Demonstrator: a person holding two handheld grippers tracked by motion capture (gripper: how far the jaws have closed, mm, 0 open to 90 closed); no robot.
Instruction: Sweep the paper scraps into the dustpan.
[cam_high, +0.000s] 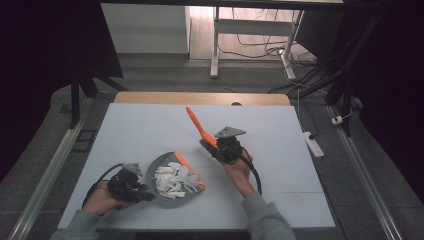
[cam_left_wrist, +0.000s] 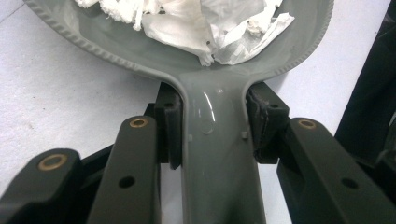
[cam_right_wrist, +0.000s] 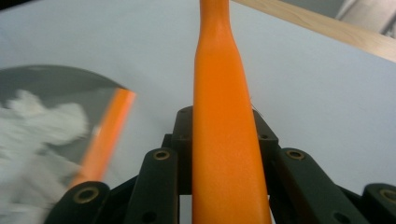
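Low on the near-left part of the pale grey table top (cam_high: 150, 125), the left gripper (cam_high: 141, 192) has its two black jaws closed on the handle of a grey plastic dustpan (cam_high: 161, 166). The left gripper view shows the grip best: the black pads (cam_left_wrist: 169, 126) press against both sides of the narrow grey handle, just below where it widens into the pan. Heaped in the pan is a pile of torn white paper scraps (cam_high: 172, 181) (crumpled and ragged at the edges), lying against the pan's orange front lip.

Just right of the pan, near the middle of the table, the right gripper (cam_high: 209, 146) is clamped around a long orange plastic brush handle (cam_high: 197, 125). This handle slants up and away toward the far edge, clear of the surface. In the right gripper view, it runs straight up between the jaws, which hug it on either side, with the pan and its white scraps blurred at the left.
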